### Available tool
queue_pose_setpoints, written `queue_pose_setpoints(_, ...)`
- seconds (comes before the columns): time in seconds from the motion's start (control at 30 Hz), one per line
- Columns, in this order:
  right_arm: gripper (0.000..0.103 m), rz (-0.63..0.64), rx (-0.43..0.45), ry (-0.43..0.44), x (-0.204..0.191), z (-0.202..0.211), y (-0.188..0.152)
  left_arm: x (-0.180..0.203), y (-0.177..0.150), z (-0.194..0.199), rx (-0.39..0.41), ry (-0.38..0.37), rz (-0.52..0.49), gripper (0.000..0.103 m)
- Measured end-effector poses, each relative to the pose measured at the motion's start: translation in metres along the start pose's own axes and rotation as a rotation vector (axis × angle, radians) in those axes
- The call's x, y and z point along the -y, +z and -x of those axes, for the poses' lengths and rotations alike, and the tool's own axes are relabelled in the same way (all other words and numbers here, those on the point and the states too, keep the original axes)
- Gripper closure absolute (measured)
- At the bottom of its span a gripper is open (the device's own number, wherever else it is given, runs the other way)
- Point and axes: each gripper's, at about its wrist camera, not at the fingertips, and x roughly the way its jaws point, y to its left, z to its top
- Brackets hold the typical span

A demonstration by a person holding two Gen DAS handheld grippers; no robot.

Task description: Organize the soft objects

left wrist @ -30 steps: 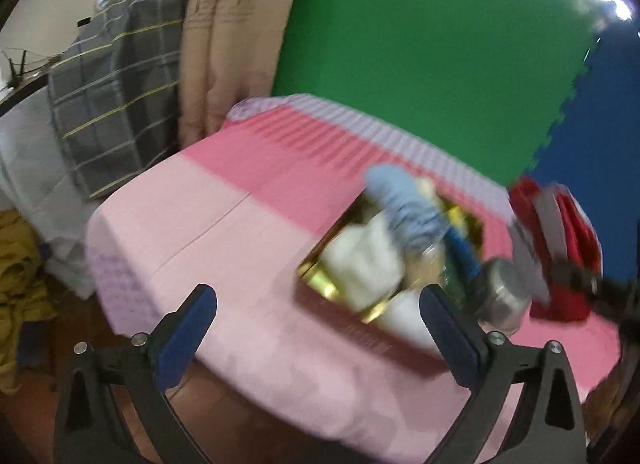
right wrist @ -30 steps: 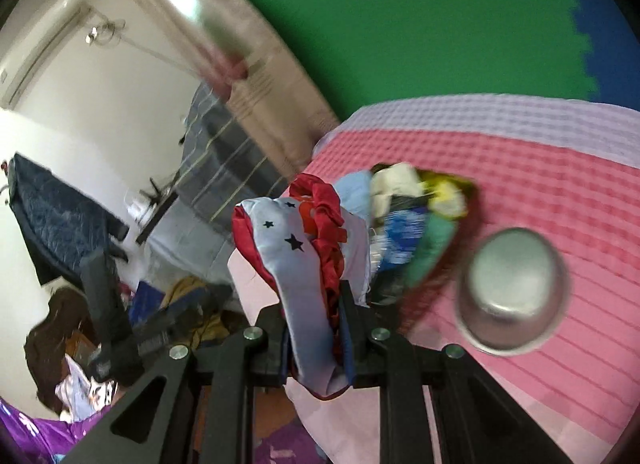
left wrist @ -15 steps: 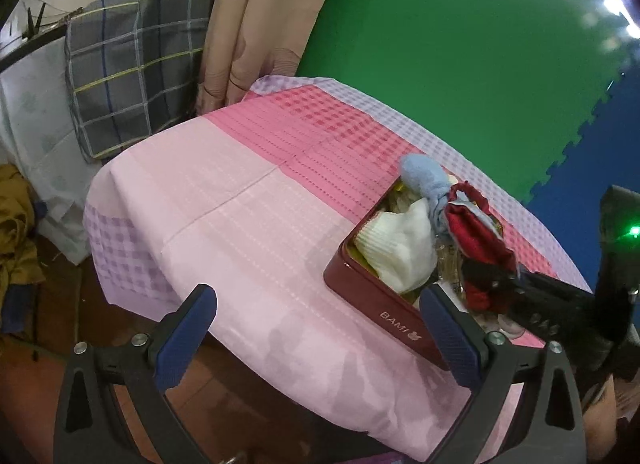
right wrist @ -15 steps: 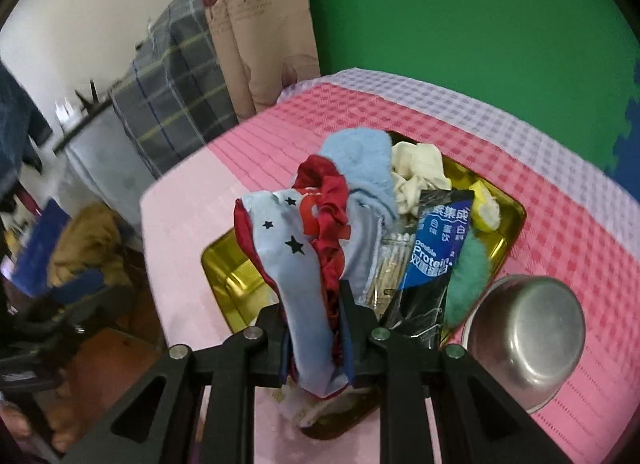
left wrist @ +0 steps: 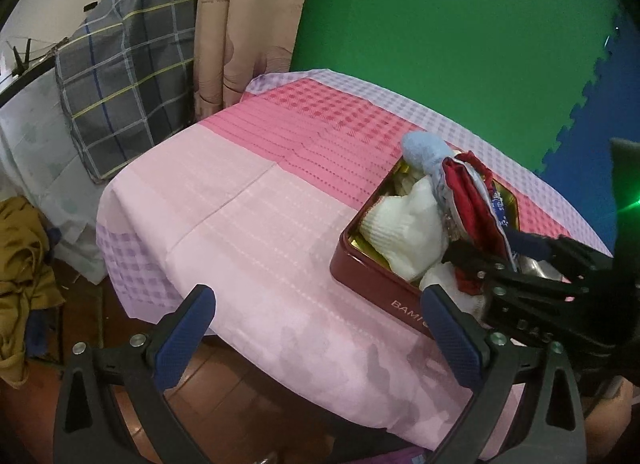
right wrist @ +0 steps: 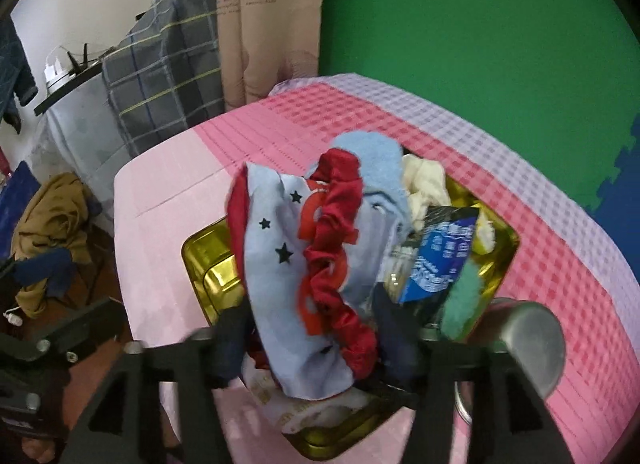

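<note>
A red tin box (left wrist: 372, 284) with a gold inside (right wrist: 216, 264) sits on the pink tablecloth, filled with soft things: a white cloth (left wrist: 404, 232), a light blue sock (right wrist: 376, 167), a cream cloth (right wrist: 424, 183), a teal fuzzy piece (right wrist: 460, 304). My right gripper (right wrist: 316, 340) is open over the box; the red-and-blue starred cloth (right wrist: 296, 264) stands loose between its spread fingers. It also shows in the left wrist view (left wrist: 472, 203). My left gripper (left wrist: 316, 328) is open and empty, near the table's front edge.
A blue snack packet (right wrist: 440, 256) lies in the box. A steel bowl (right wrist: 524, 344) stands right of the box. A pink checked tablecloth (left wrist: 240, 199) covers the table. A plaid cloth (left wrist: 120, 75) and curtain hang behind; clothes lie on the floor at left.
My right gripper has lowered the starred cloth into the box and its fingers have spread apart from it. The left gripper has stayed open and drawn back a little.
</note>
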Motion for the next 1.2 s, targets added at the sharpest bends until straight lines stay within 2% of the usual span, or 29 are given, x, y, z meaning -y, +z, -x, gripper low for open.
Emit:
queue_pose_setpoints(0.2, 0.040, -0.061, 0.085, 0.034, 0.015, 0.028, -0.012, 0.008, -0.004, 0.000, 0.016, 0.002, -0.044, 0.001)
queue_pose_setpoints(0.3, 0.040, -0.117, 0.199, 0.051, 0.027, 0.060, -0.025, 0.016, -0.008, 0.007, 0.060, 0.002, -0.087, 0.001)
queue_pose_setpoints(0.4, 0.039, -0.150, 0.289, 0.022, 0.038, 0.094, -0.040, 0.025, -0.010, 0.013, 0.084, 0.007, -0.136, 0.001)
queue_pose_setpoints(0.5, 0.039, -0.171, 0.398, -0.052, 0.048, 0.129, -0.057, 0.033, -0.012, 0.017, 0.101, -0.010, -0.176, 0.001)
queue_pose_setpoints(0.53, 0.037, -0.174, 0.438, -0.068, 0.051, 0.139, -0.063, 0.036, -0.013, 0.018, 0.105, -0.015, -0.185, 0.001)
queue_pose_setpoints(0.6, 0.023, -0.180, 0.526, -0.091, 0.059, 0.155, -0.077, 0.041, -0.016, 0.020, 0.116, -0.039, -0.206, 0.001)
queue_pose_setpoints(0.7, 0.023, -0.214, 0.593, -0.069, 0.075, 0.160, -0.100, 0.049, -0.021, 0.024, 0.139, -0.078, -0.220, 0.001)
queue_pose_setpoints(0.8, 0.023, -0.269, 0.576, -0.045, 0.082, 0.153, -0.110, 0.058, -0.030, 0.030, 0.193, -0.110, -0.227, 0.001)
queue_pose_setpoints(0.87, 0.023, -0.281, 0.551, -0.031, 0.081, 0.145, -0.112, 0.064, -0.037, 0.032, 0.197, -0.126, -0.221, 0.001)
queue_pose_setpoints(1.03, 0.023, -0.264, 0.455, -0.070, 0.066, 0.123, -0.124, 0.075, -0.042, 0.020, 0.152, -0.084, -0.240, 0.001)
queue_pose_setpoints(1.2, 0.023, -0.257, 0.462, -0.139, 0.072, 0.118, -0.135, 0.071, -0.043, 0.009, 0.126, -0.059, -0.225, 0.001)
